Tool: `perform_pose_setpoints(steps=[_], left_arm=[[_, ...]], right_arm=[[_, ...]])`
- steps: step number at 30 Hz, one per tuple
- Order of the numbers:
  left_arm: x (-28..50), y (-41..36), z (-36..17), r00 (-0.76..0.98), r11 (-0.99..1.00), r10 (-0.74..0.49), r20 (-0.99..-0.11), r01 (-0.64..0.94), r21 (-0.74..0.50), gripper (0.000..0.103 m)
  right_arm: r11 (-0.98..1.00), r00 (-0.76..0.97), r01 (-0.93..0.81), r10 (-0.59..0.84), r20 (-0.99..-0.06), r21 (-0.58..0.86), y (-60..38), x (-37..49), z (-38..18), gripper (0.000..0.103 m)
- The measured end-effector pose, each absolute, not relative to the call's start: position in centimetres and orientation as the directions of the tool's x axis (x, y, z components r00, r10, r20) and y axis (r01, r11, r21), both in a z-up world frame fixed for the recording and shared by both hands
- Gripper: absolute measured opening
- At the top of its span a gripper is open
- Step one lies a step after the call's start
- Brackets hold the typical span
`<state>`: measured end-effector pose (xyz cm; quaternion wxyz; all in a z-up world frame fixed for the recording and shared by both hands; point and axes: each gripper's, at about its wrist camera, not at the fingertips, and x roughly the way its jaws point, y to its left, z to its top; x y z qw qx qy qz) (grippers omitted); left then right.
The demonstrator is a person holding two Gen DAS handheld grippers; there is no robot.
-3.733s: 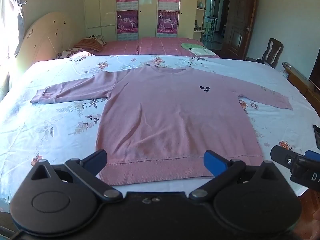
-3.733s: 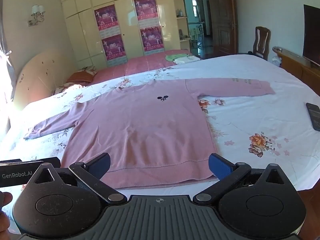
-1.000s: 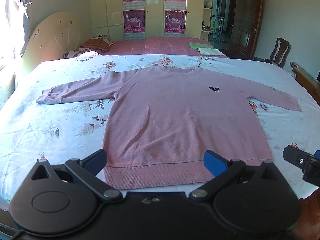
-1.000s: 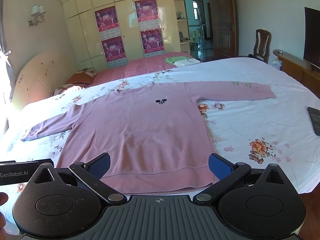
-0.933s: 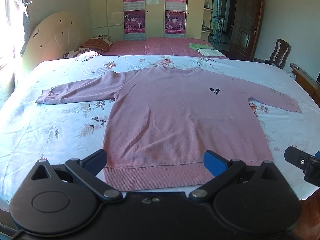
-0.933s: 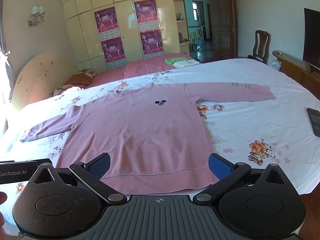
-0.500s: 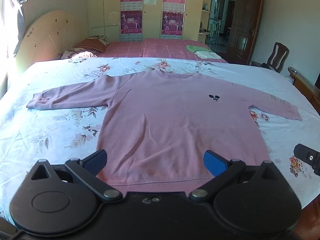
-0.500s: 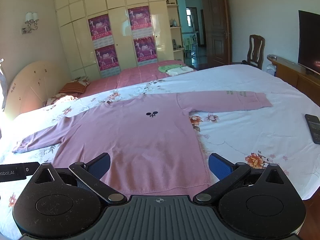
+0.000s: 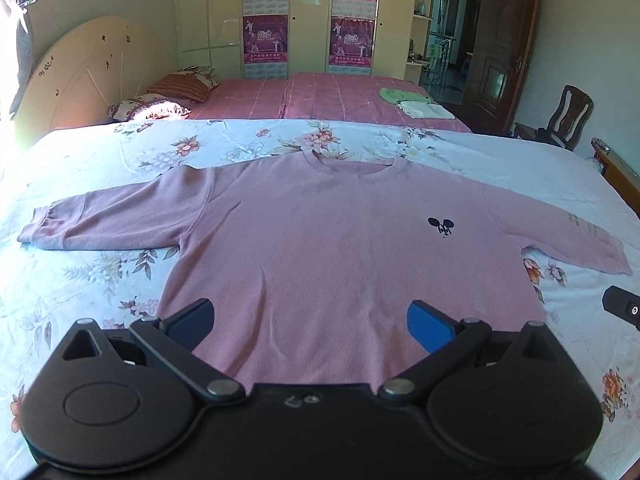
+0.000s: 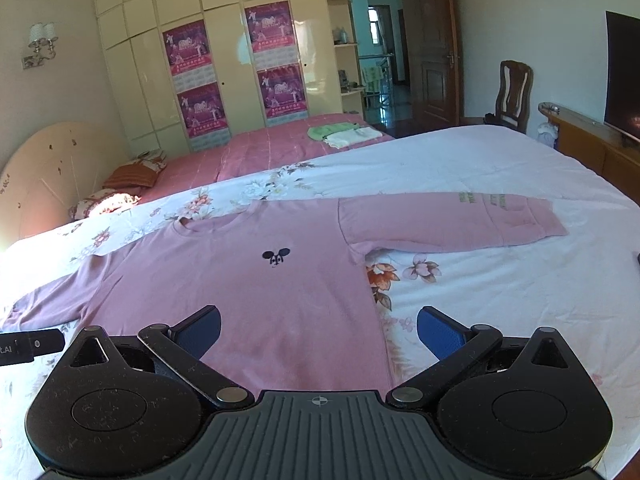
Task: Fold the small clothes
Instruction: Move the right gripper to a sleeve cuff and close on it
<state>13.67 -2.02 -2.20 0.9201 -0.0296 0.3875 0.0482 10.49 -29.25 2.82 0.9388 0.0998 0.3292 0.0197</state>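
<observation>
left wrist view: left gripper point(image 9: 310, 320) low over the near part of the pink sweater point(image 9: 340, 248), jaws spread wide, nothing between them; blue pads point(image 9: 426, 324) sit over the lower body of the garment. sweater lies flat, front up, on the floral bedsheet point(image 9: 100, 280), neck away from camera, both sleeves out to the sides. small black mouse-head logo point(image 9: 441, 227) on the chest, right of centre in frame. left-frame sleeve cuff point(image 9: 40, 228) rests on the sheet; the other sleeve runs toward the right edge. hem hidden under the gripper body. a black bit of the right gripper point(image 9: 622, 308) shows at the right edge over the sheet. beyond: second bed with pink cover point(image 9: 320, 96), folded green and white cloths point(image 9: 412, 102) on it, wardrobe with posters point(image 9: 308, 16), wooden chair point(image 9: 568, 116).

right wrist view: right gripper point(image 10: 318, 334) also low over the sweater point(image 10: 260, 292), jaws released and wide apart, empty. left pad over pink fabric, right pad point(image 10: 438, 336) over bare sheet point(image 10: 500, 300) just past the garment's side edge. logo point(image 10: 276, 256) ahead of the jaws. far sleeve point(image 10: 452, 220) lies straight toward the right, pale green print near its cuff. black end of the left gripper point(image 10: 30, 346) at the left edge. dark screen point(image 10: 622, 72) on the right wall, chair point(image 10: 514, 92) near the door.
</observation>
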Motion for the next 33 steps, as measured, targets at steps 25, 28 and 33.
perform_pose_setpoints(steps=[25, 28, 33], left_arm=[[30.8, -7.5, -9.5, 0.614, 0.995, 0.05, -0.788, -0.098, -0.014, 0.095], [32.0, -8.3, -10.2, 0.607, 0.996, 0.045, -0.793, -0.085, -0.008, 0.095], [33.6, -9.3, -11.0, 0.596, 0.998, 0.034, -0.802, -0.062, -0.003, 0.092]], right_arm=[[0.933, 0.705, 0.295, -0.066, -0.706, 0.207, -44.6, 27.7, -5.8, 0.071], [0.904, 0.669, 0.379, -0.12, -0.733, 0.197, -48.0, 28.0, -7.1, 0.071], [0.839, 0.607, 0.505, -0.177, -0.774, 0.204, -53.3, 27.8, -9.3, 0.058]])
